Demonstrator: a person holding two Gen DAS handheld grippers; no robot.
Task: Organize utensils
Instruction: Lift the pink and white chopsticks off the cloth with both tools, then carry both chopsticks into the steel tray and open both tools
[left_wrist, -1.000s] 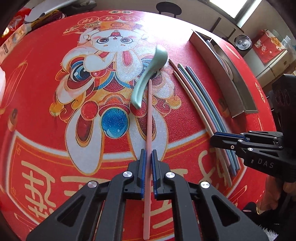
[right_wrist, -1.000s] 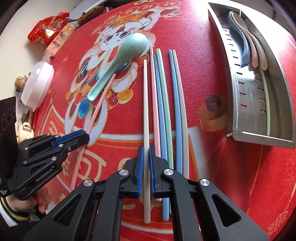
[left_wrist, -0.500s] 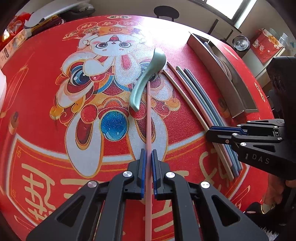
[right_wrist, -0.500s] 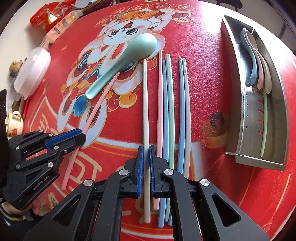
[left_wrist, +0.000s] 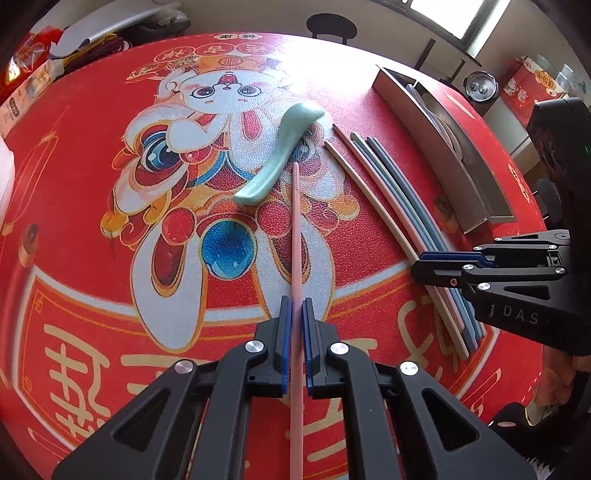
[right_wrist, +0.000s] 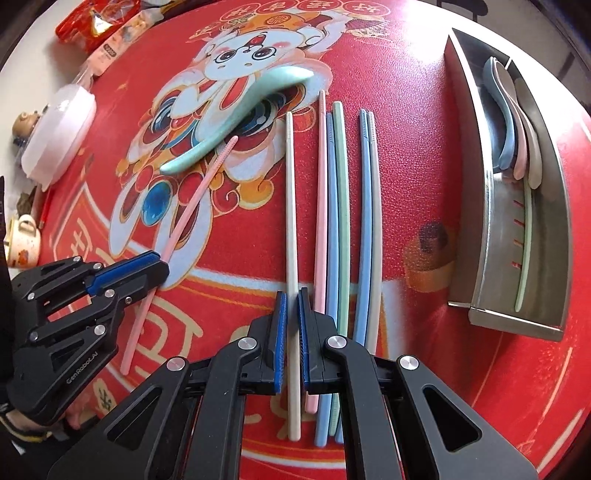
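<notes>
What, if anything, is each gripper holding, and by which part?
Left gripper: pink chopstick, gripped partway along. Right gripper: cream chopstick, gripped toward its thick end.

Both wrist views steep-down, close over red mat (left_wrist: 92, 184) — shared.

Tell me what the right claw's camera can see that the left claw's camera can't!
Only the right view shows the spoons and a green chopstick lying inside the metal tray, plus the white lidded bowl and small teapot beside the mat. Only the left view shows the window and a dark stool beyond the table. Both show the mint spoon, the left claw shut on the pink chopstick, and the right claw shut on the cream chopstick.
</notes>
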